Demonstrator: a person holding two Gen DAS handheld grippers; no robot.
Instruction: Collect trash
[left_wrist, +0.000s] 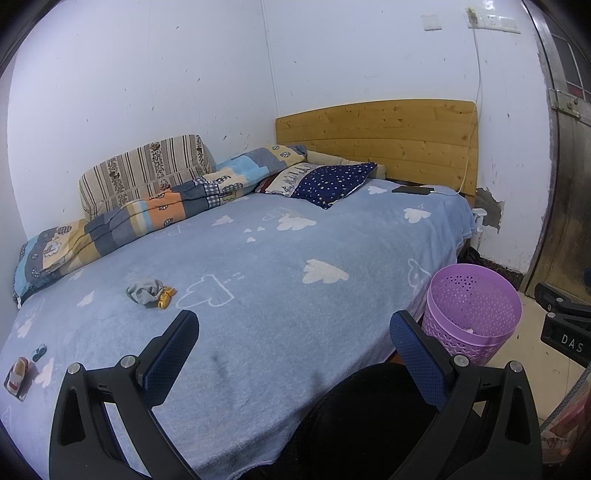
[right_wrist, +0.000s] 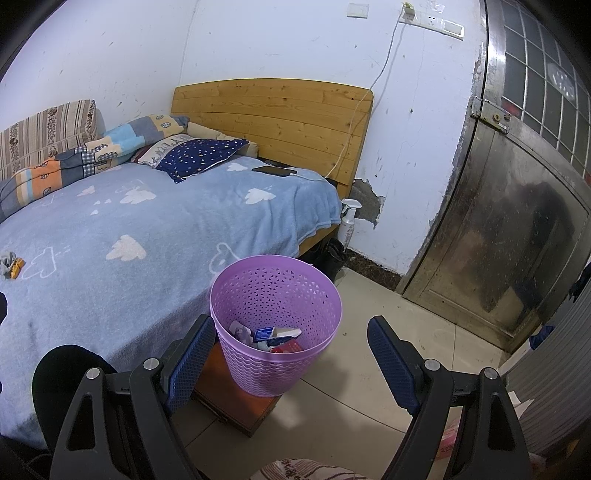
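A purple plastic bin (right_wrist: 276, 317) stands on a brown box beside the bed and holds several wrappers (right_wrist: 271, 338). It also shows in the left wrist view (left_wrist: 471, 314). On the blue cloud blanket (left_wrist: 277, 258) lie a grey crumpled wad with a yellow wrapper (left_wrist: 151, 292), a small carton (left_wrist: 17, 376) and a small dark scrap (left_wrist: 39, 352). The wad also shows in the right wrist view (right_wrist: 11, 264). My left gripper (left_wrist: 291, 354) is open and empty above the bed's near edge. My right gripper (right_wrist: 291, 360) is open and empty just above the bin's near side.
A rolled quilt (left_wrist: 122, 218), pillows (left_wrist: 328, 181) and a phone on a charging cable (left_wrist: 412, 190) lie toward the wooden headboard (left_wrist: 376, 136). A spray bottle (right_wrist: 348, 221) stands by the wall. A metal door (right_wrist: 509, 236) is at the right. The floor is tiled (right_wrist: 388, 325).
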